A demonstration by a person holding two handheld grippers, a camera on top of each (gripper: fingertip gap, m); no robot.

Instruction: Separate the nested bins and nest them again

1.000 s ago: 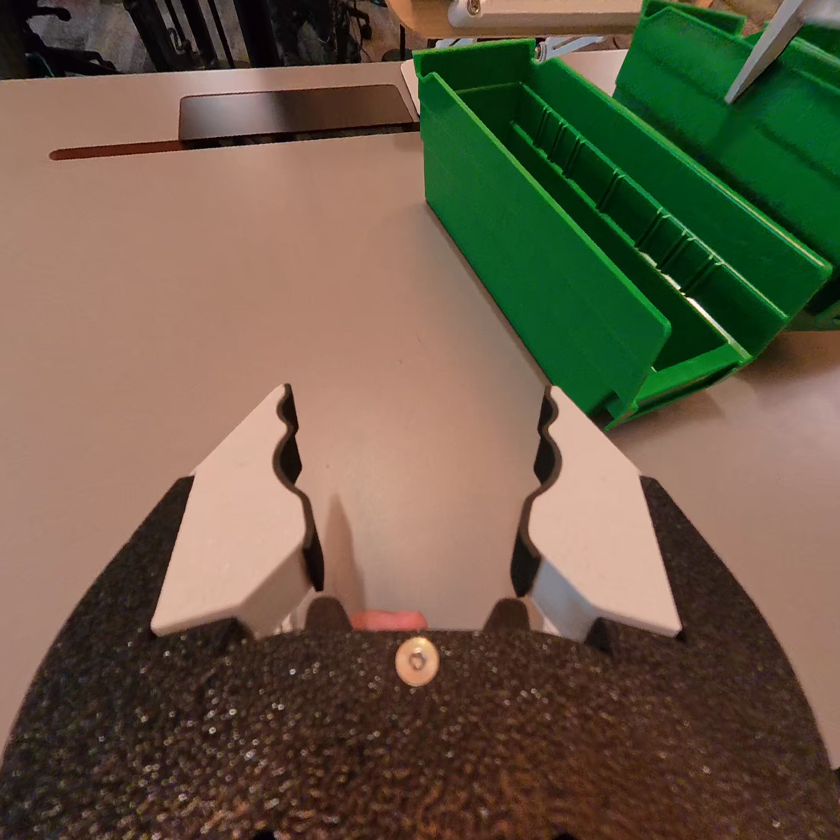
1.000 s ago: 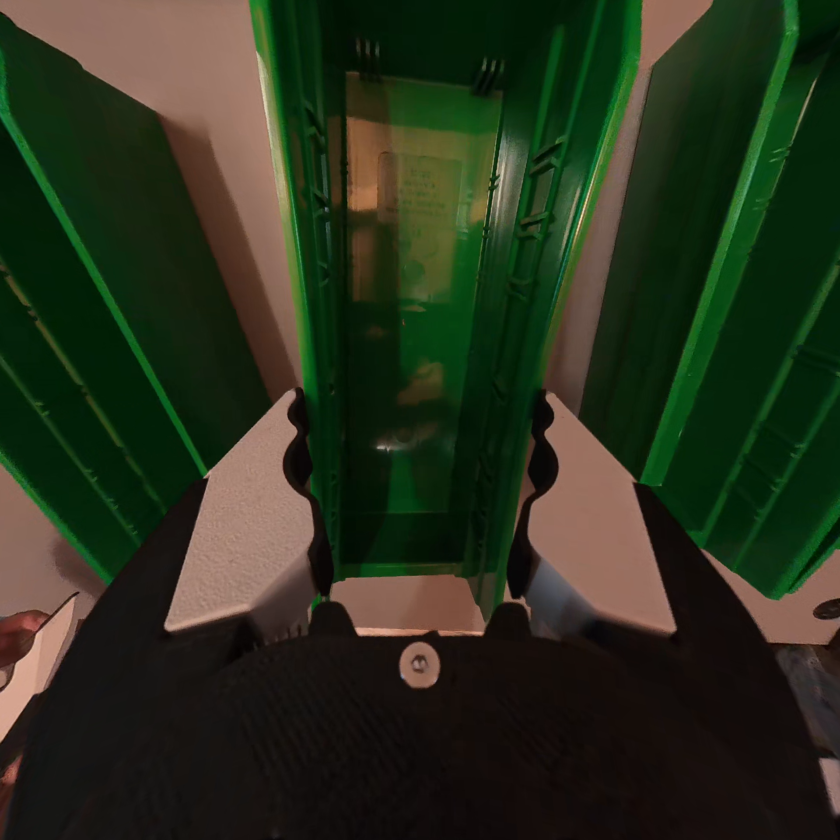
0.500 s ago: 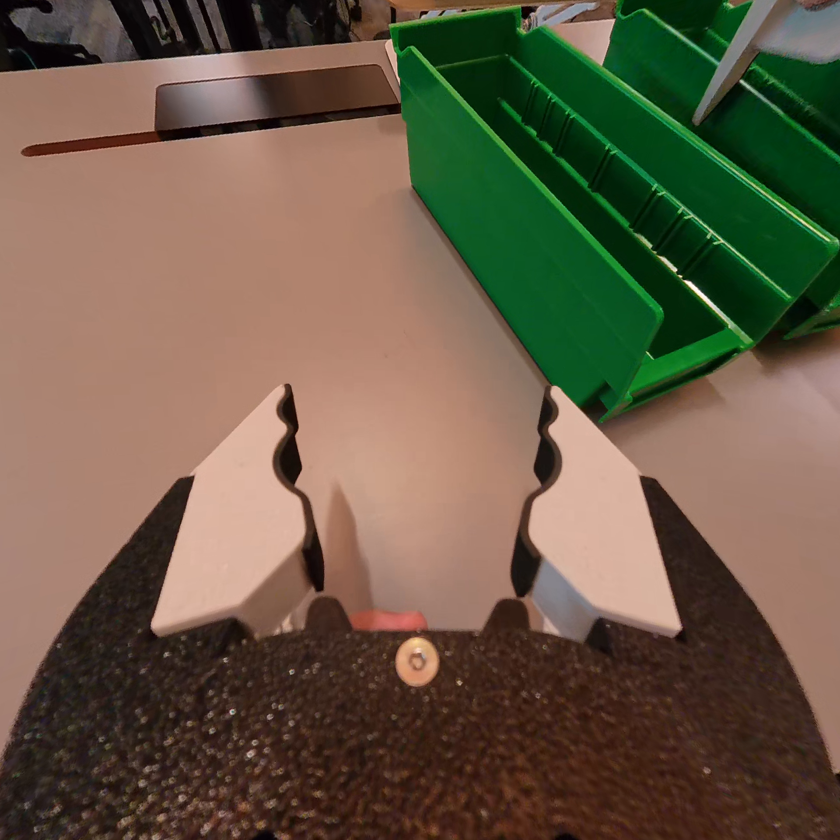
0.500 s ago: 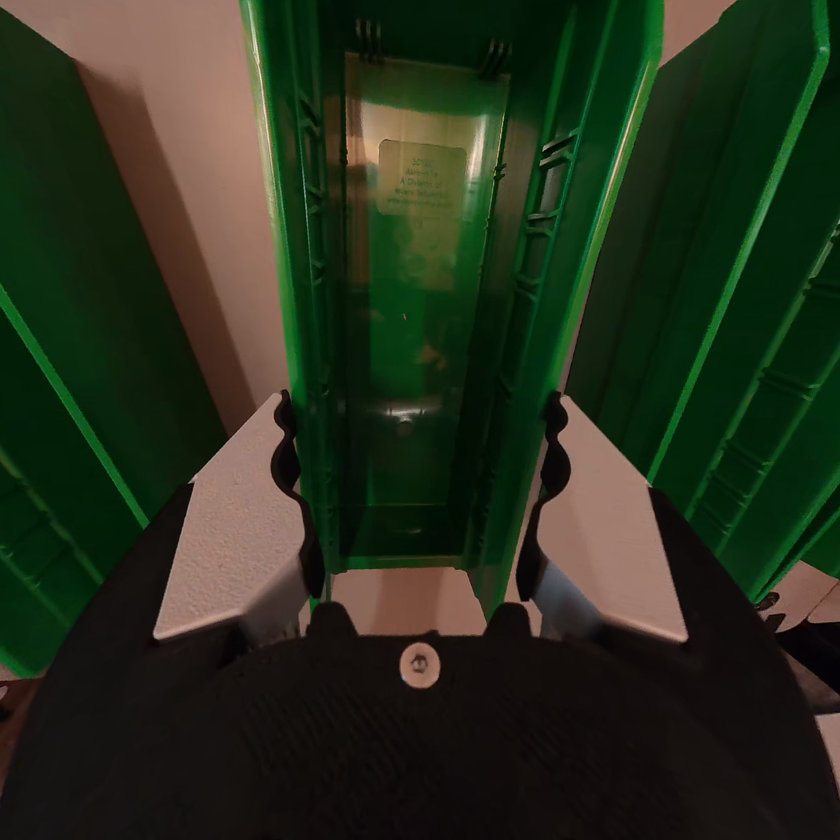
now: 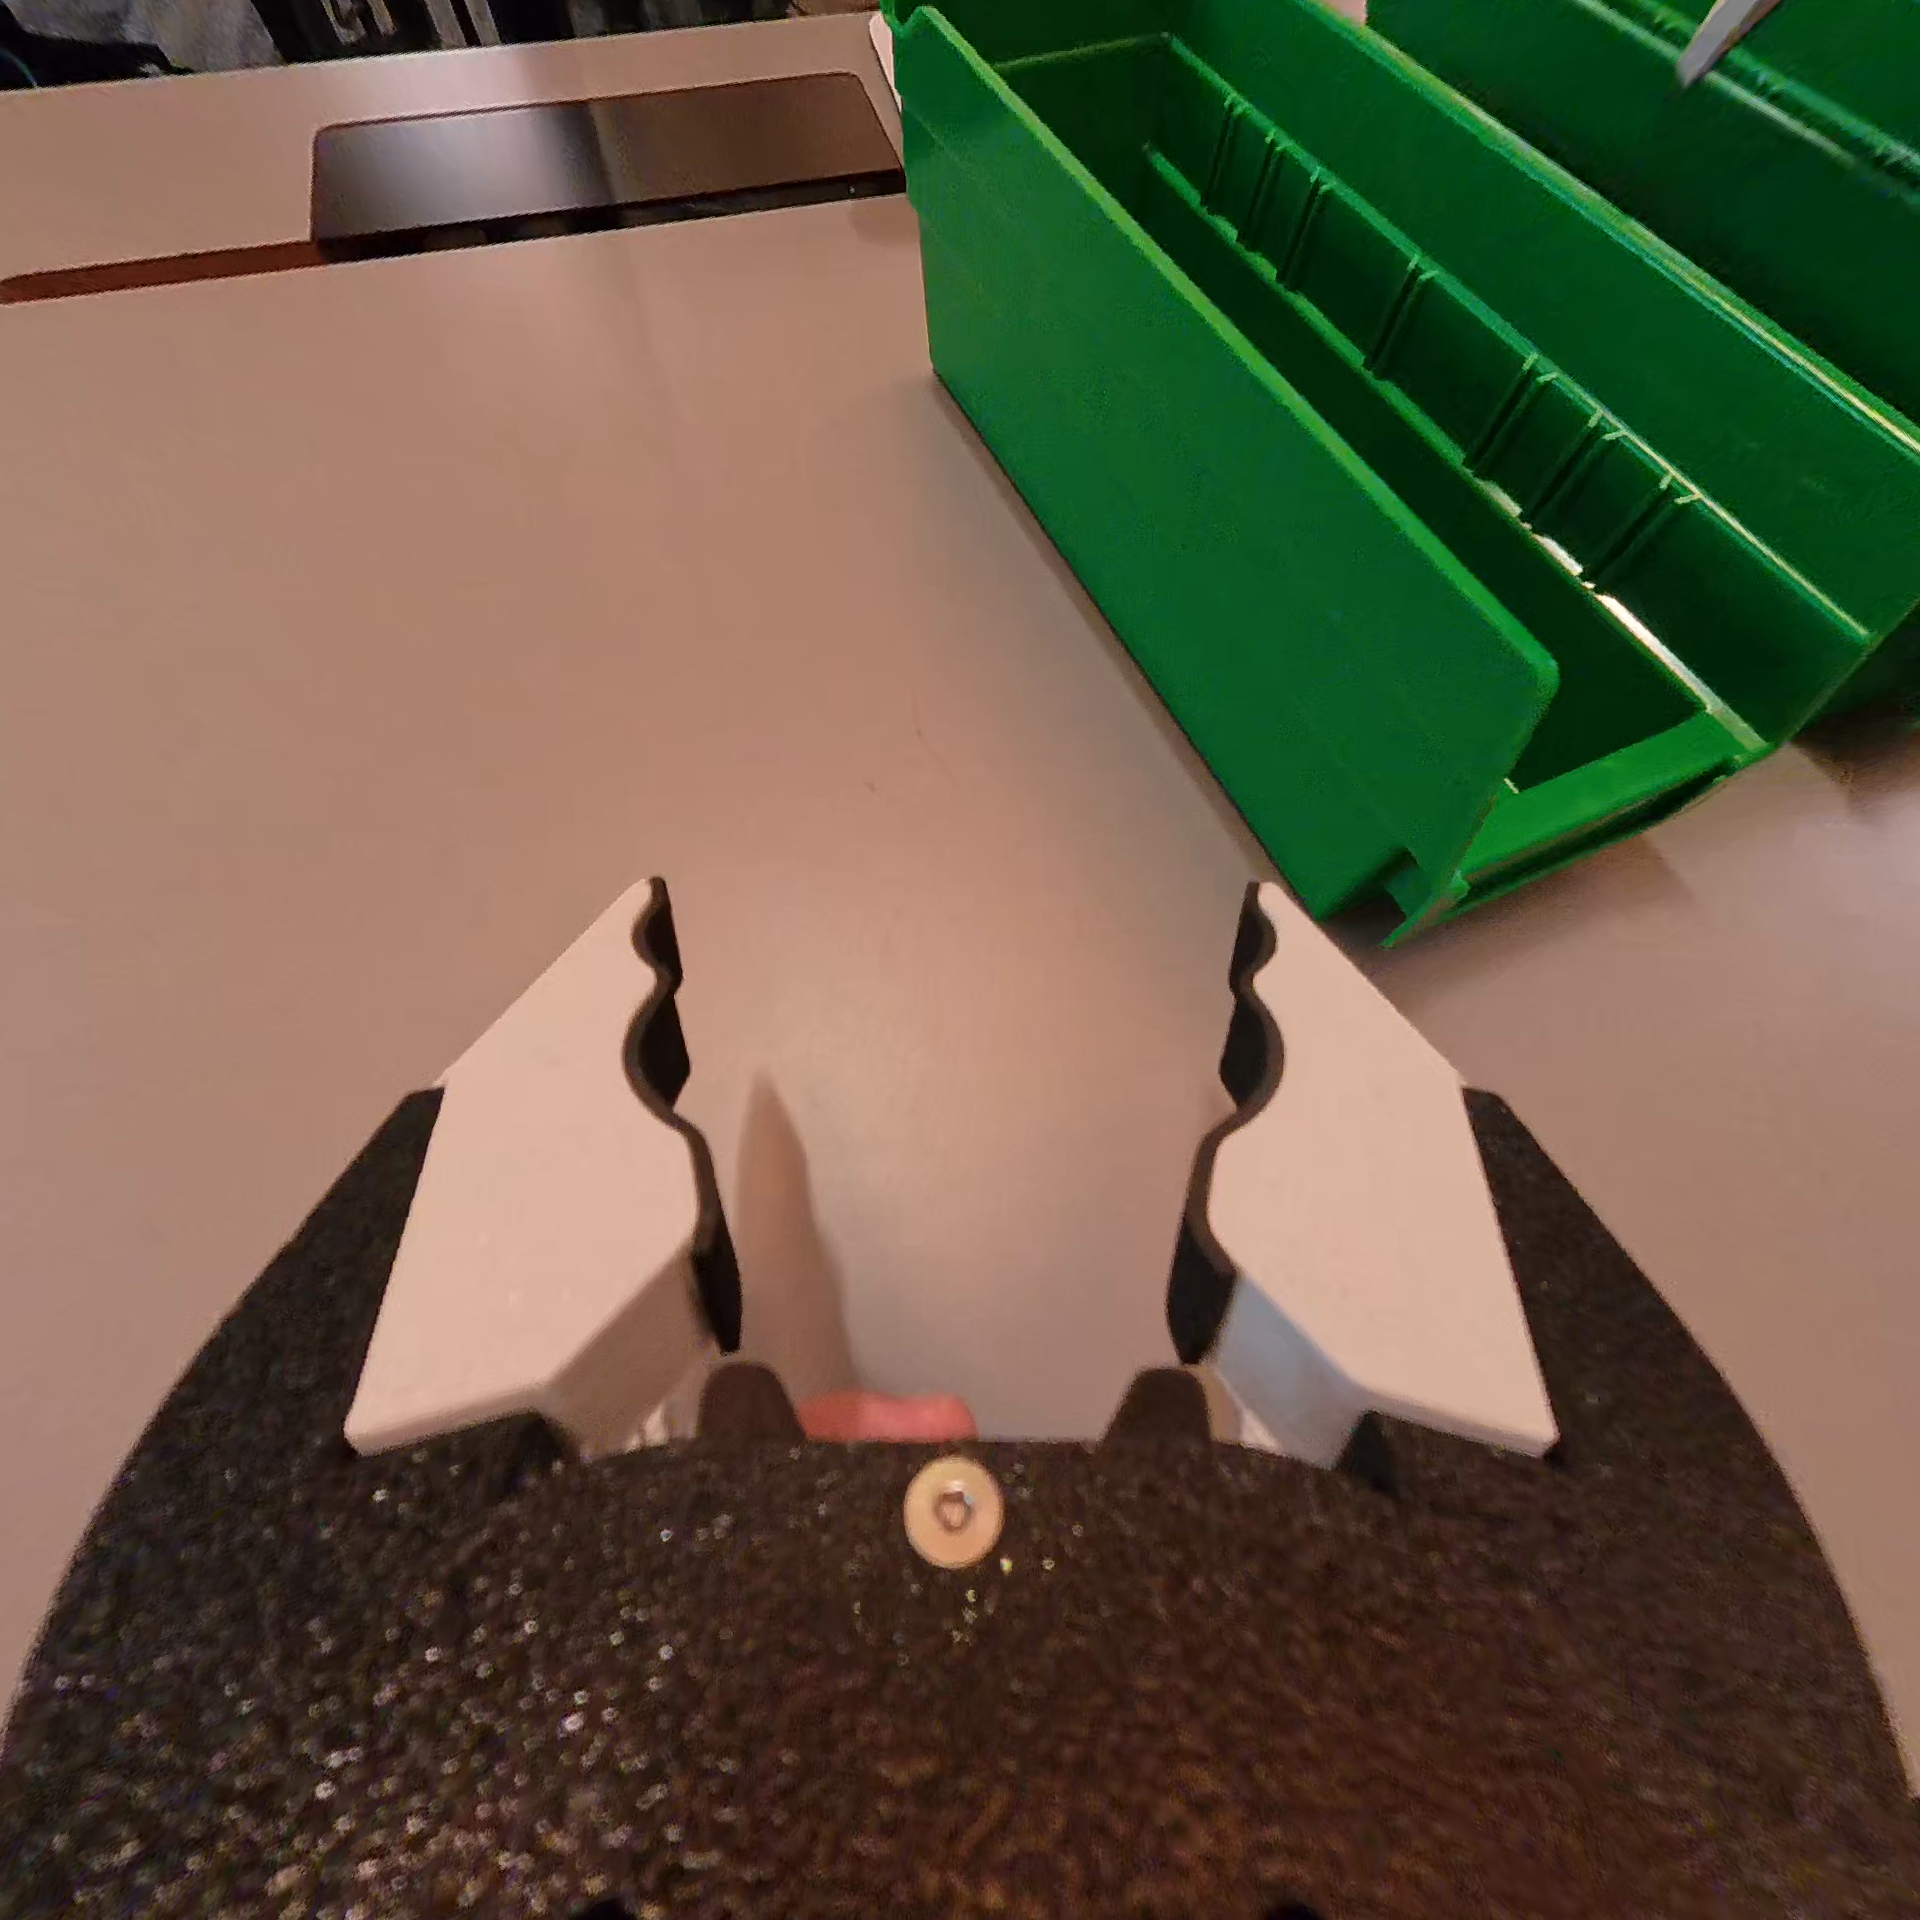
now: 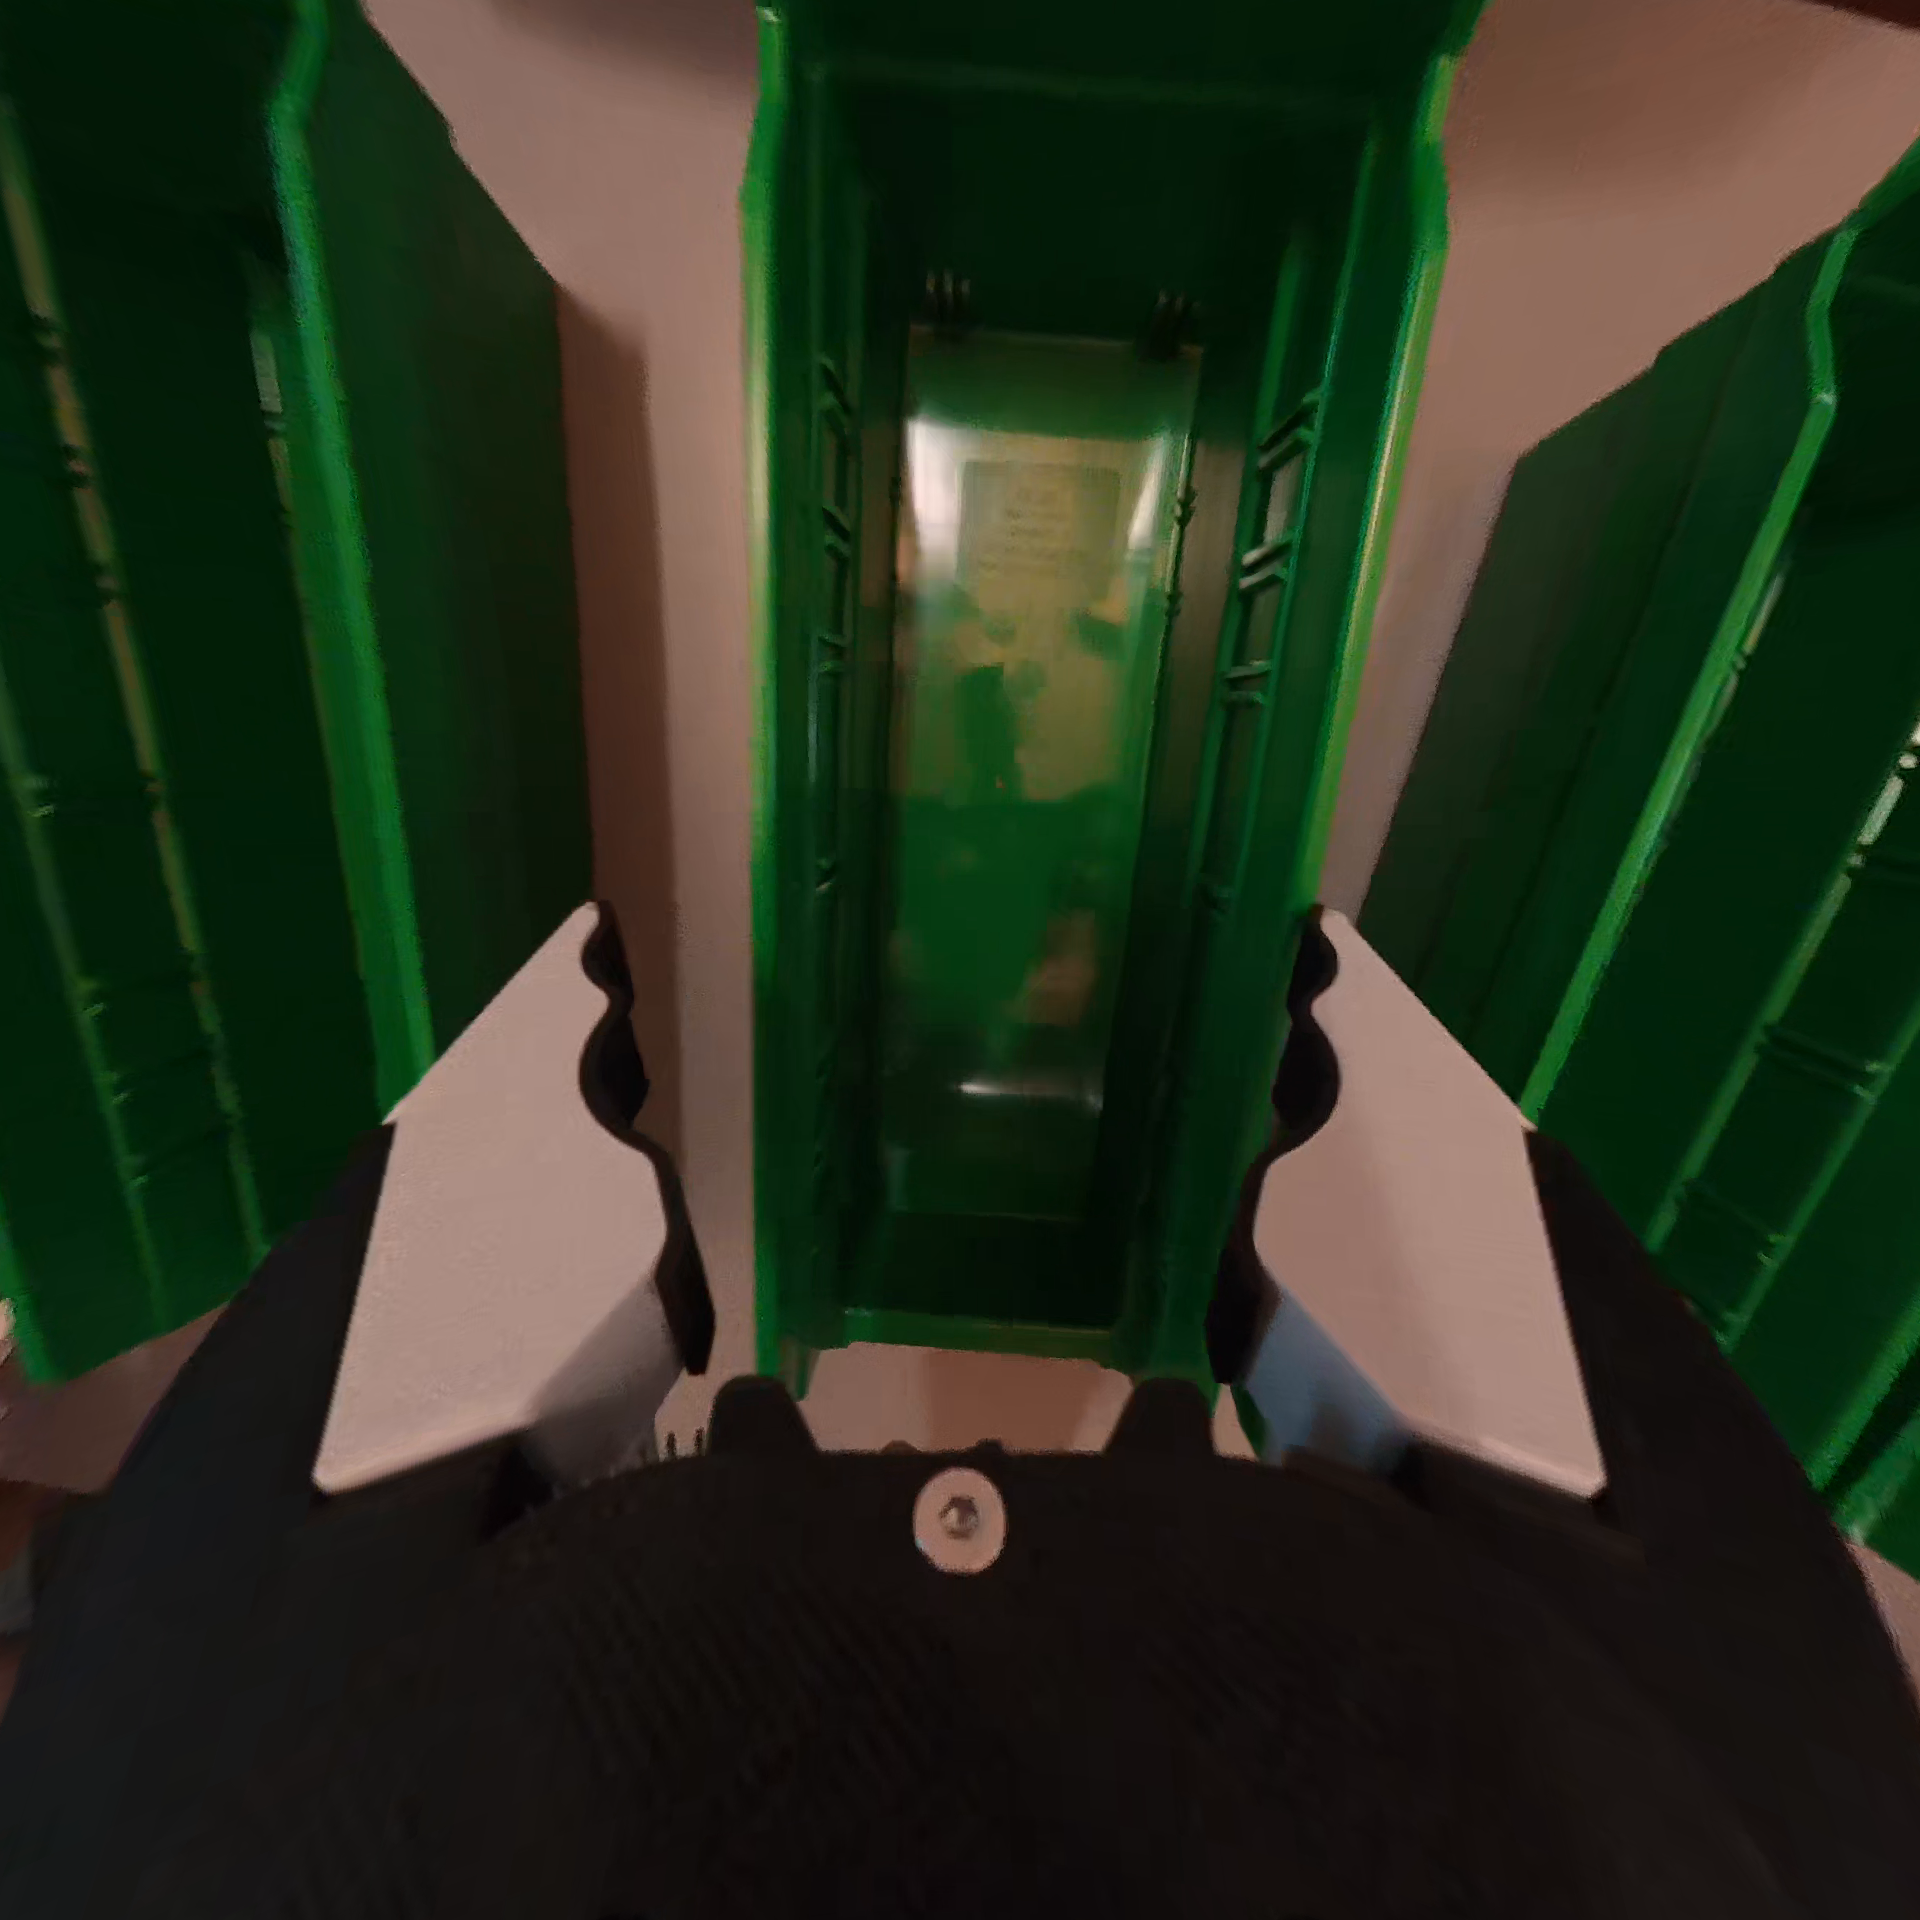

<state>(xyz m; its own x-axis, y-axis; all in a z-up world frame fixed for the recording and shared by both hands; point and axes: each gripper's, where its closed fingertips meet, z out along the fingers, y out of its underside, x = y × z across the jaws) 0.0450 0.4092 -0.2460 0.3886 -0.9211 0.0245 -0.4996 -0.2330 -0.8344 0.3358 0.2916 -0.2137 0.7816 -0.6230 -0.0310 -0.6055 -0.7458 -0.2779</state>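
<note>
My right gripper (image 6: 951,1122) gapes astride the middle long green plastic bin (image 6: 1039,727); I should centre before squeezing. Left gripper (image 5: 956,1101) open, idle.

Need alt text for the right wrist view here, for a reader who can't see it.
The right claw looks down, open, its fingers either side of the near end of a long green bin without touching it. Two more green bins, one left and one right, flank it on the beige table. The picture is slightly blurred.

Three bins on table (image 5: 520,623): middle bin (image 6: 1081,727) between left bin (image 6: 208,675) and right bin (image 6: 1683,779).
</note>
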